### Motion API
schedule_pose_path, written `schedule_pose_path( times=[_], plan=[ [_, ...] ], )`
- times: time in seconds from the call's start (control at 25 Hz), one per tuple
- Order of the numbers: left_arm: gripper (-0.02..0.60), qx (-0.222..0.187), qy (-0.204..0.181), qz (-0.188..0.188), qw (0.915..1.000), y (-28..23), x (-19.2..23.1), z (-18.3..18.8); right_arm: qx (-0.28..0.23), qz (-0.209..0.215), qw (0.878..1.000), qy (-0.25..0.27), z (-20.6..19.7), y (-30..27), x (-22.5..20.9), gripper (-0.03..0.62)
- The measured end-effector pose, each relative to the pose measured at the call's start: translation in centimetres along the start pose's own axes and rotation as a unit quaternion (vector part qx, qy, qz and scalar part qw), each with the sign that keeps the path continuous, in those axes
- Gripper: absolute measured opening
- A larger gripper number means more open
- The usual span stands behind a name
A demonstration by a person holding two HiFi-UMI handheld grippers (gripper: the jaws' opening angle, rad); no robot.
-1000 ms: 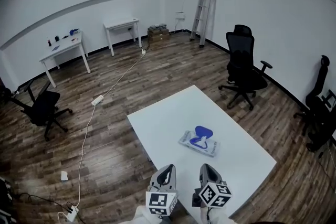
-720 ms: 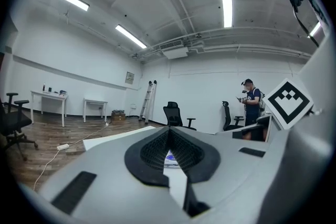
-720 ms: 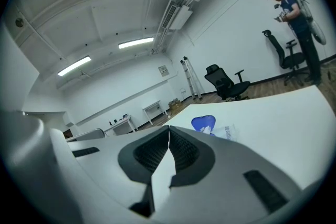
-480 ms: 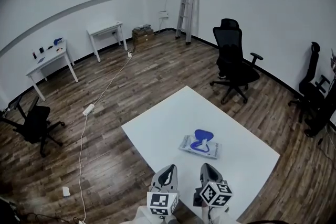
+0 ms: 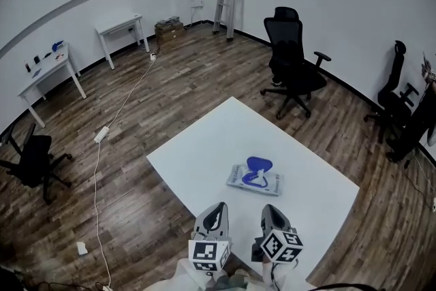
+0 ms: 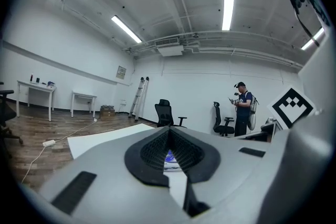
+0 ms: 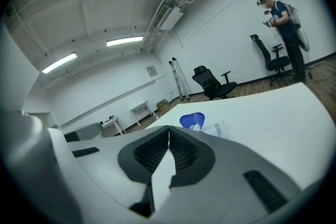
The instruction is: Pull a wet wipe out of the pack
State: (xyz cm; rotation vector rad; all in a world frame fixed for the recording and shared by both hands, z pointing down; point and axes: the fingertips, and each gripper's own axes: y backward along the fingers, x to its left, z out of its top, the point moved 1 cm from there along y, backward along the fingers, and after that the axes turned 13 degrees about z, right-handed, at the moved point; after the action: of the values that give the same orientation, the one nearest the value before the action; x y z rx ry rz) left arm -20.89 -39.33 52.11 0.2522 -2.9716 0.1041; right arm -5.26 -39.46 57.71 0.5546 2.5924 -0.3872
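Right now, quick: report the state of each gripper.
Left gripper: jaws together, holding nothing.
Right gripper: jaws together, holding nothing.

Matt and glossy surfaces at the table
A smooth, matt white table top (image 5: 204,153) is seen above a faintly shiny dark wood-plank floor (image 5: 136,105); the flat blue-lidded wipe pack (image 5: 266,182) is wrapped in glossy plastic film.
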Motion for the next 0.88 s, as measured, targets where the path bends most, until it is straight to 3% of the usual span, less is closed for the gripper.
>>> schedule_pose_path(
  times=[0.44, 0.68, 0.88],
  plan=[
    [-0.003, 0.007, 0.008, 0.001, 0.9999, -0.5, -0.6, 0.1, 0.004, 0.003, 1.000, 0.013, 1.1, -1.3, -1.0, 0.009],
    [-0.003, 0.023, 0.010, -0.007, 0.9997, -0.5, -1.5, -0.8, 0.042, 0.014, 0.996, 0.077, 1.2, -4.2, -3.3, 0.011],
    [-0.003, 0.038, 0.005, -0.010, 0.9992, -0.3, -1.9, -1.9, 0.065, 0.017, 0.994, 0.087, 1.1, -7.0, -5.6, 0.025]
  ],
)
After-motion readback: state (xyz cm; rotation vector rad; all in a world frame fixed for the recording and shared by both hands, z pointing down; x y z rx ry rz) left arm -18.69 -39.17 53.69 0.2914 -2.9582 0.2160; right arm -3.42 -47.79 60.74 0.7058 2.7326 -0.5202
